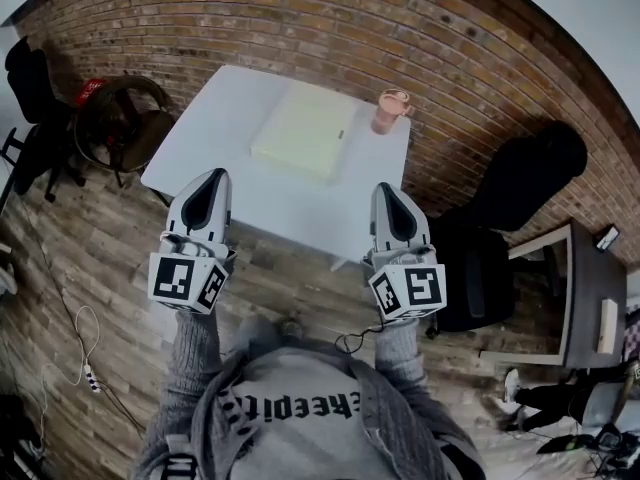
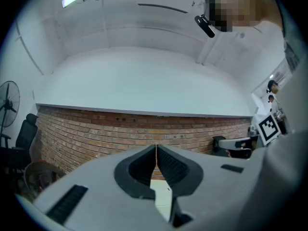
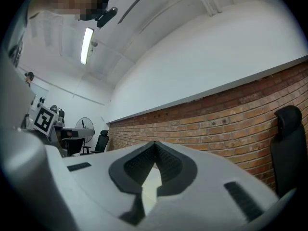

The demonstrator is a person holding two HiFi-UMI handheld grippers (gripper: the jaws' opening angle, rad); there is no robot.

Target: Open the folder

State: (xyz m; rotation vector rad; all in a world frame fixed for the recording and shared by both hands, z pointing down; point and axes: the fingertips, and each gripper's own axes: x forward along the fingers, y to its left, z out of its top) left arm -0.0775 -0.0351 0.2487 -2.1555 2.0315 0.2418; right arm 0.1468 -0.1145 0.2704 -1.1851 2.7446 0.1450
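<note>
— Head view first. Where is the folder?

— The folder (image 1: 303, 130) lies flat and shut on the white table (image 1: 215, 133), toward the far side by the brick wall (image 1: 300, 18). It is pale yellow. A pink cup (image 1: 392, 110) stands just beside its right far corner.

— And the grippers?

— Both are held over the wooden floor on the near side of the table, well apart from the folder. The left gripper (image 1: 212, 178) points at the near left edge, the right gripper (image 1: 386, 190) at the near right corner. A black chair (image 1: 505, 208) stands to the right.

— Left gripper view?

— The left gripper (image 2: 156, 150) has its jaws together, the tips meeting with nothing between them. Through the slot lower down shows a pale surface; I cannot tell whether it is table or folder. Beyond is the brick wall (image 2: 120, 129).

— Right gripper view?

— The same: the right gripper (image 3: 154, 146) has its jaws closed tip to tip and holds nothing. A pale patch shows below the tips. Behind run the brick wall (image 3: 231, 119) and, at right, a black chair (image 3: 288, 143).
</note>
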